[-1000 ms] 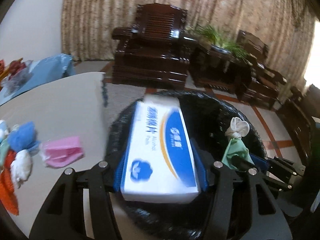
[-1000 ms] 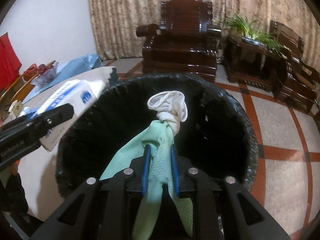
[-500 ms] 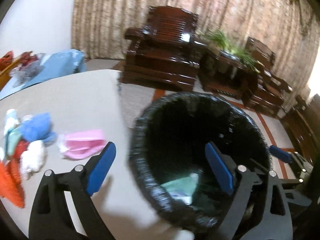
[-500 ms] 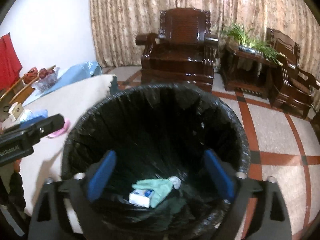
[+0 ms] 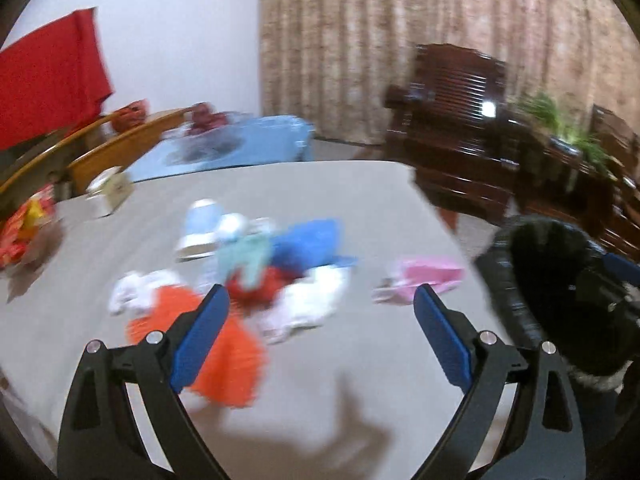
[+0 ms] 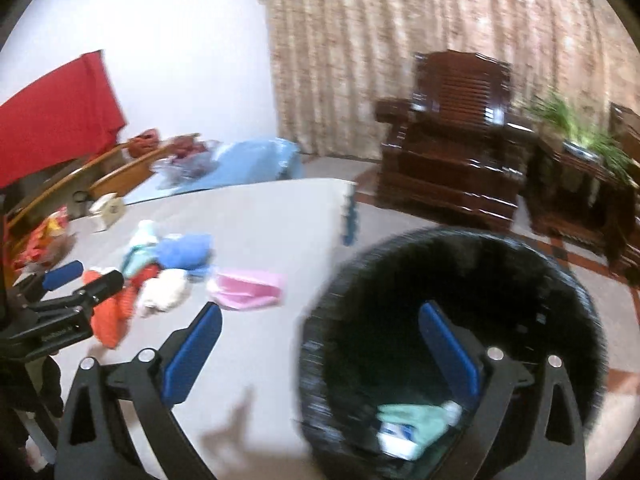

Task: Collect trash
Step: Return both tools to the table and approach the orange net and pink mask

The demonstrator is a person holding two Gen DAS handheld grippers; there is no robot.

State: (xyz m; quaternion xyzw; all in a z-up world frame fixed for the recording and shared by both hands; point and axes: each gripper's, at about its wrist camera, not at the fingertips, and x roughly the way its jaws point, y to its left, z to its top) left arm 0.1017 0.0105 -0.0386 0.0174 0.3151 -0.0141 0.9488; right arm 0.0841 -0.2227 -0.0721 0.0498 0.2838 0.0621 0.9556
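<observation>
1. Both grippers have let go since a second ago: the box point(image 6: 396, 438) and glove point(image 6: 416, 418) are now lying in the bin point(image 6: 452, 248).
2. Left gripper point(image 5: 320, 332) is hanging spread wide and empty over the grey table point(image 5: 320, 188); right gripper point(image 6: 320, 354) likewise, straddling the bin's rim.
3. Blurred rags, seemingly, are sitting in a pile point(image 5: 260, 272); a pink item point(image 5: 428, 276) is lying beside them.
4. Curtains point(image 6: 400, 40) and an armchair point(image 6: 452, 136) are standing behind.
</observation>
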